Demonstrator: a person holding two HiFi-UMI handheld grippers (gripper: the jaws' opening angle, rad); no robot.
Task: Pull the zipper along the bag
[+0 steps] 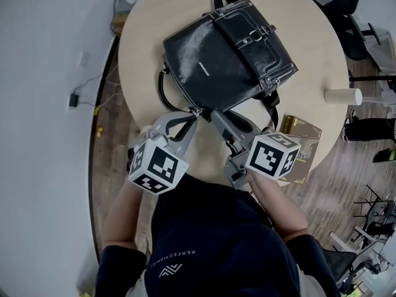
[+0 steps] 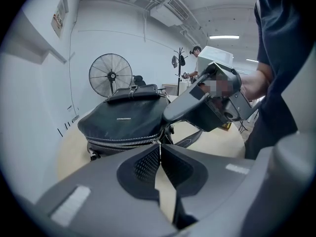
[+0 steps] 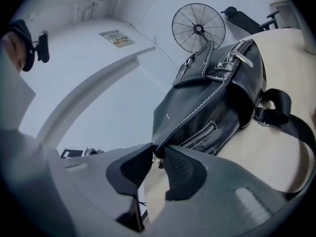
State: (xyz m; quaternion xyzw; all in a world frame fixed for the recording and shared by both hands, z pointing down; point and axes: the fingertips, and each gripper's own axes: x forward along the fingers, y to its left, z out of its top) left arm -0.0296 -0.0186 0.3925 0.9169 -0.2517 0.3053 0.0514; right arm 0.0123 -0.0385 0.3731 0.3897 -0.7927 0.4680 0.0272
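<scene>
A black leather bag (image 1: 223, 54) lies on the round wooden table (image 1: 322, 48). Both grippers meet at its near corner. In the left gripper view, my left gripper (image 2: 159, 151) is shut on the thin silver zipper pull (image 2: 159, 154) at the end of the bag's zipper teeth (image 2: 123, 143). In the head view, that left gripper (image 1: 193, 113) points at the bag's near edge. My right gripper (image 1: 213, 114) sits just beside it. In the right gripper view, the right gripper (image 3: 158, 152) has the bag's corner (image 3: 159, 143) pinched between its pad tips. A strap (image 3: 286, 127) trails off the bag (image 3: 212, 98).
A white cup (image 1: 343, 96) and a gold-printed booklet (image 1: 303, 142) lie at the table's right side. Cables and a plug (image 1: 74, 98) are on the floor to the left, with an office chair (image 1: 343, 2) beyond the table. A floor fan (image 2: 110, 75) stands behind the bag.
</scene>
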